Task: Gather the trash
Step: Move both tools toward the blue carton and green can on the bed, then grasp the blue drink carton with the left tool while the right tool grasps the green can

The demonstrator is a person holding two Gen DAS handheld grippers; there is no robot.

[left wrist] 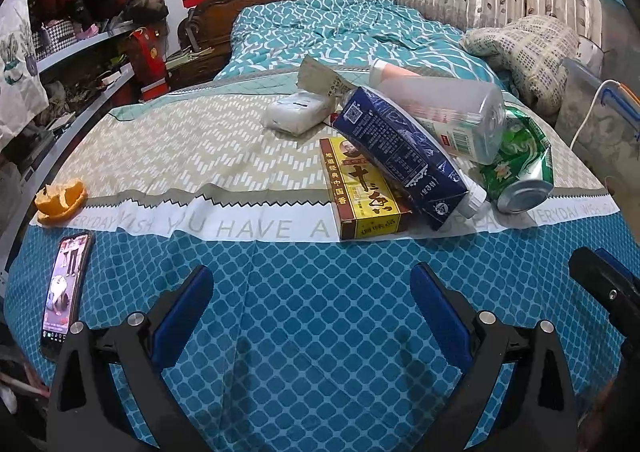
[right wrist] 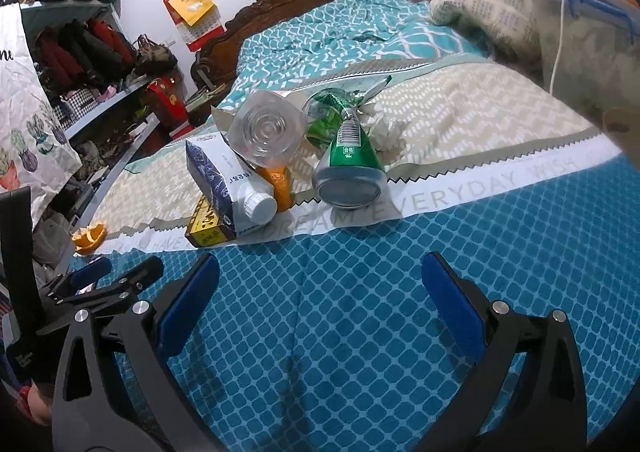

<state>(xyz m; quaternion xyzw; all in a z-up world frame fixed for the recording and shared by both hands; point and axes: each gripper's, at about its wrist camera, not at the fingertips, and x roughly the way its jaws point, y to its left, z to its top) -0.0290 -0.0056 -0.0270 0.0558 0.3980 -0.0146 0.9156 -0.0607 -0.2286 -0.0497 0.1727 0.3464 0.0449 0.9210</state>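
Right wrist view: both grippers' fingers spread wide and empty above the bed (right wrist: 360,332); crushed green can (right wrist: 348,159) lies just ahead beside the trash pile, likely light, dented, slick, best pinched across its body.

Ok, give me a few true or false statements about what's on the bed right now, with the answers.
1. Both tools, left tool and right tool, are open and hold nothing. True.
2. The dark blue carton lies flat on the bedspread, apart from everything. False: it leans across the yellow box.
3. The clear plastic bottle rests on top of the pile. True.
4. The green can stands upright. False: it lies on its side, crushed.
5. The orange peel sits beside the can. False: it lies alone near the left edge, beyond the phone.
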